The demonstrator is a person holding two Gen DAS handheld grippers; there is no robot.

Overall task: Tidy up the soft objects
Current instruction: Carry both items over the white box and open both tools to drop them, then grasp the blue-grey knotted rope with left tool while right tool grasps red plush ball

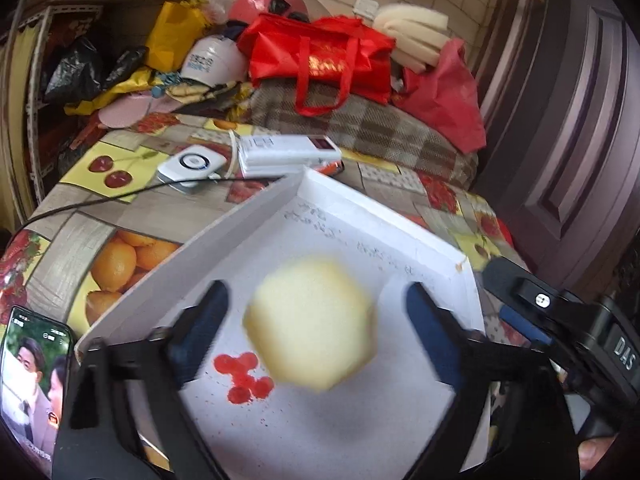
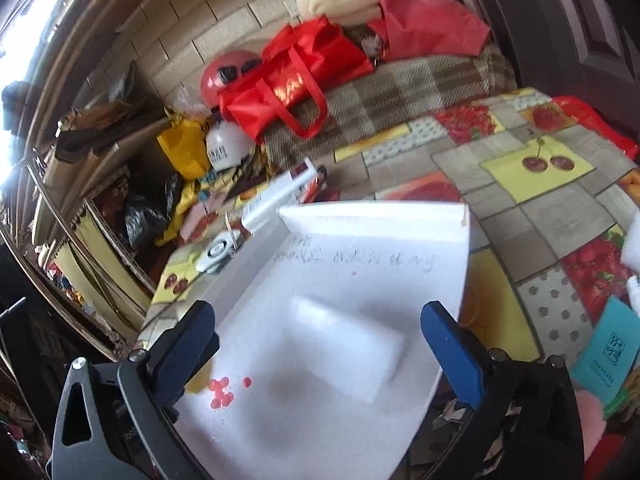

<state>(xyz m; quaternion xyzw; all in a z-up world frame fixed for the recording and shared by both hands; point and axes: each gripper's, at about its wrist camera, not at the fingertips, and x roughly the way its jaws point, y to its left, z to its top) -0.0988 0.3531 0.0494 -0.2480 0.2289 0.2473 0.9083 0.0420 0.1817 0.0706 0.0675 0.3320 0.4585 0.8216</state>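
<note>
A white foam box (image 1: 224,236) stands on the fruit-print table; it also shows in the right wrist view (image 2: 372,216). In the left wrist view a blurred pale yellow sponge (image 1: 310,322) sits between the open fingers of my left gripper (image 1: 316,328), not touched by either finger; I cannot tell if it rests on the box floor. In the right wrist view a white foam block (image 2: 344,354) lies on the box floor between the open fingers of my right gripper (image 2: 320,344). Red stains (image 1: 242,376) mark the box floor.
A phone (image 1: 34,376) playing video lies at the front left. A white device (image 1: 192,164), a cable and a white pack (image 1: 288,152) lie behind the box. Red bags (image 1: 320,60), a cap and clutter sit on a checked blanket. A teal booklet (image 2: 608,356) lies right.
</note>
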